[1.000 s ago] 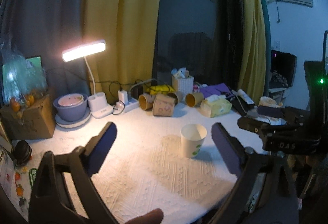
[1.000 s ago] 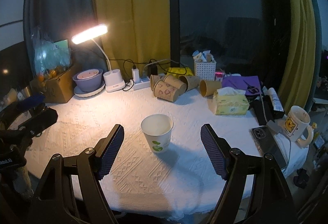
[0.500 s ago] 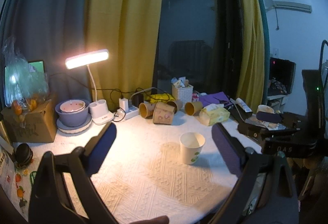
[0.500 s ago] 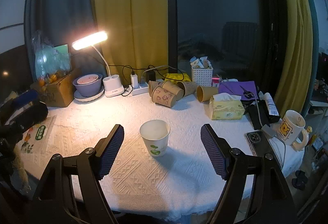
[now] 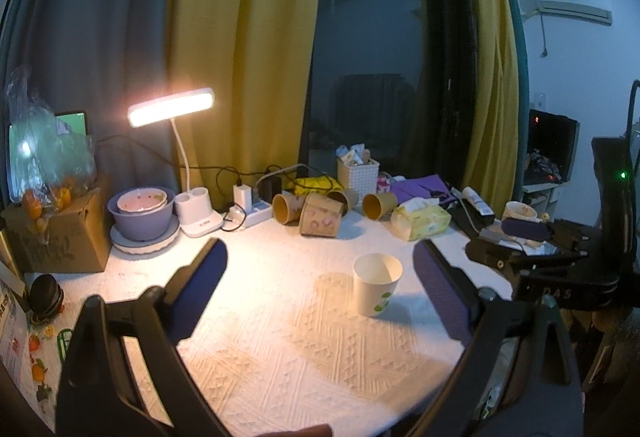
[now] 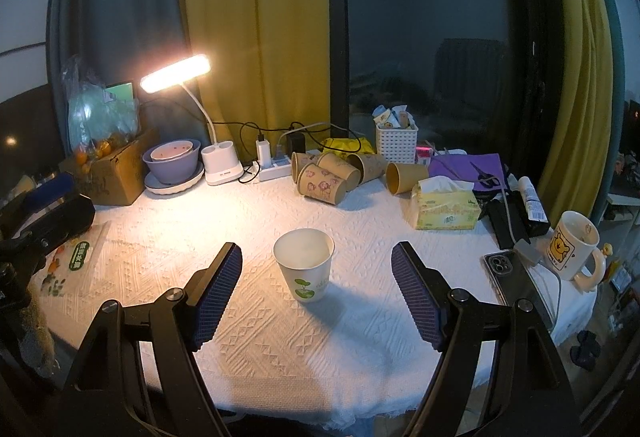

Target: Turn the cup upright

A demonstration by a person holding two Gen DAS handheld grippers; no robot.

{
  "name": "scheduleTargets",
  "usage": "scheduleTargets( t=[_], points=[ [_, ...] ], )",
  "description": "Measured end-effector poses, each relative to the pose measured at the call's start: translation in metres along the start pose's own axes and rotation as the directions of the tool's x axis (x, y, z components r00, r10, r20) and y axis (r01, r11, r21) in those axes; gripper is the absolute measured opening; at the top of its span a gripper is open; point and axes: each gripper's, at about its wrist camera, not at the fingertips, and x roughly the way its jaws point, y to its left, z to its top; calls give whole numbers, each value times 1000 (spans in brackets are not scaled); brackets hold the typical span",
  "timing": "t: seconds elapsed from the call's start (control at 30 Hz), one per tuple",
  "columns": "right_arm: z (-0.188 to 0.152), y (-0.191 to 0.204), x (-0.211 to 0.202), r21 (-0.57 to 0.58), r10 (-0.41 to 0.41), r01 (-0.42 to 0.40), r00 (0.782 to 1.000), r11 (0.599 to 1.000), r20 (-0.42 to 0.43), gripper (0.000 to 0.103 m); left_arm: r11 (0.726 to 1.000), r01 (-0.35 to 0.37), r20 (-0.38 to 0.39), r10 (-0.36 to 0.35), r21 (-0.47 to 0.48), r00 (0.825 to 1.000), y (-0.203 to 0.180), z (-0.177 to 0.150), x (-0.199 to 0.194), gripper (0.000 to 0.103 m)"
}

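Table point(image 6: 280, 349) under white textured cloth; near edge curves just below both claws, bare cloth all round the centre. Clutter (lamp point(image 6: 176, 73), tissue box point(image 6: 446, 207), brown paper cups point(image 6: 324, 183)) sits along the far side. Left gripper point(image 5: 320, 281) and right gripper point(image 6: 316, 289): jaws spread wide, nothing held. White cup point(image 6: 304, 265) stands upright, mouth up, mid-table, apart from both. Green print on the cup is unreadable.
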Motion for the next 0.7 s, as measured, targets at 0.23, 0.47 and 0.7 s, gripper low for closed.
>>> scheduleTargets(
  t=[0.23,0.47,0.7],
  points=[
    [-5,-1,5,5,-1,1,1000,1000,-13,80,1000,-8,-9,8,-4,1000,0,-5,2,95],
    [-9,1,9,5,0,1,1000,1000,-24,80,1000,-7,-15,7,-4,1000,0,-7,3,95],
    [-8,0,9,6,-1,1,1000,1000,-23,80,1000,-7,-17,7,-3,1000,-1,-7,3,95]
  ],
)
